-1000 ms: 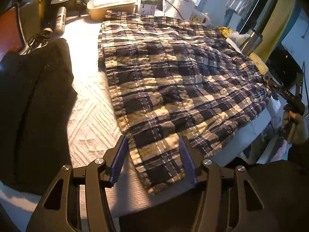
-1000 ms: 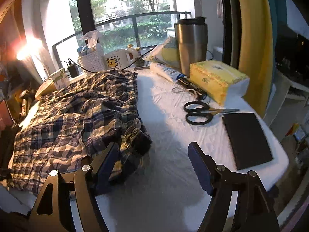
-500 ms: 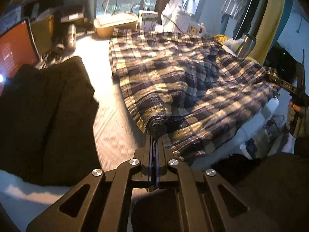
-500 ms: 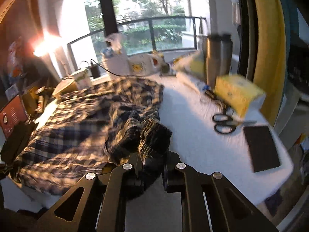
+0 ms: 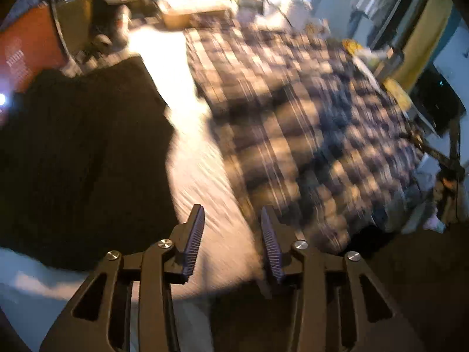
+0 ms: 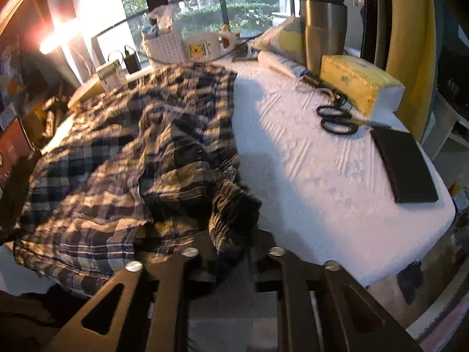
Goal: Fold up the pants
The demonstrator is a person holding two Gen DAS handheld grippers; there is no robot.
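Note:
The plaid pants (image 5: pixel 293 123) lie spread over the white padded table (image 5: pixel 187 135), blurred by motion in the left wrist view. My left gripper (image 5: pixel 231 234) is open and empty above bare table just left of the pants' near hem. In the right wrist view the pants (image 6: pixel 123 152) are rumpled on the table's left half. My right gripper (image 6: pixel 234 246) is shut on the bunched waistband end (image 6: pixel 234 211) of the pants at the table's front edge.
A black garment (image 5: pixel 76 152) lies left of the pants. At the right side sit scissors (image 6: pixel 337 118), a yellow tissue pack (image 6: pixel 360 88), a black notebook (image 6: pixel 404 164) and a steel tumbler (image 6: pixel 322 29). Boxes and a white basket (image 6: pixel 164 47) line the window side.
My left gripper has let go of the pants' hem, opened and shifted left over bare table. My right gripper stays shut on the waistband.

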